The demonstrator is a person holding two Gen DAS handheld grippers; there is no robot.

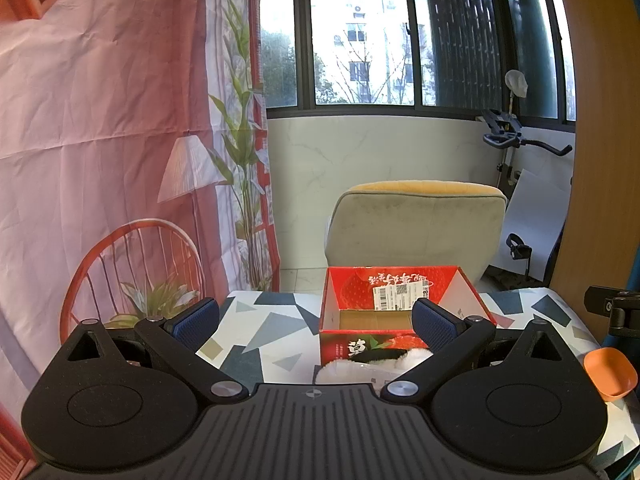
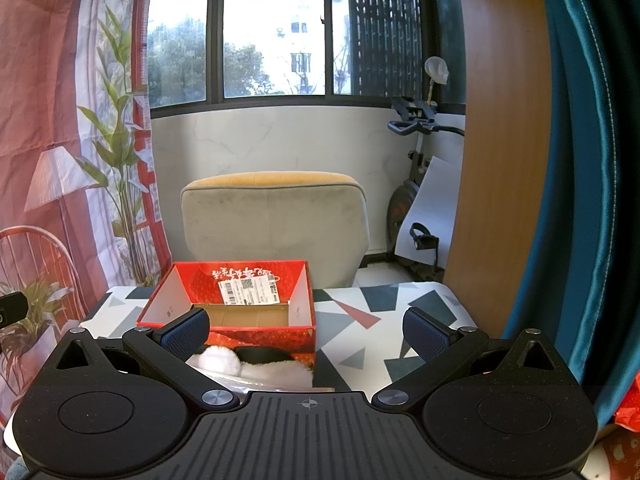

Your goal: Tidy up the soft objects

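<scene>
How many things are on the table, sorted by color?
Red: 1, the box
White and black: 1, the fluffy toy
Orange: 1, the scoop
Total: 3 on the patterned table

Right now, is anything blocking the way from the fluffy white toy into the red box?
Only the box's own near wall. The white plush lies on the table against the front of the red strawberry box, whose top is open and looks empty. Both grippers, left and right, are open and hold nothing.
</scene>
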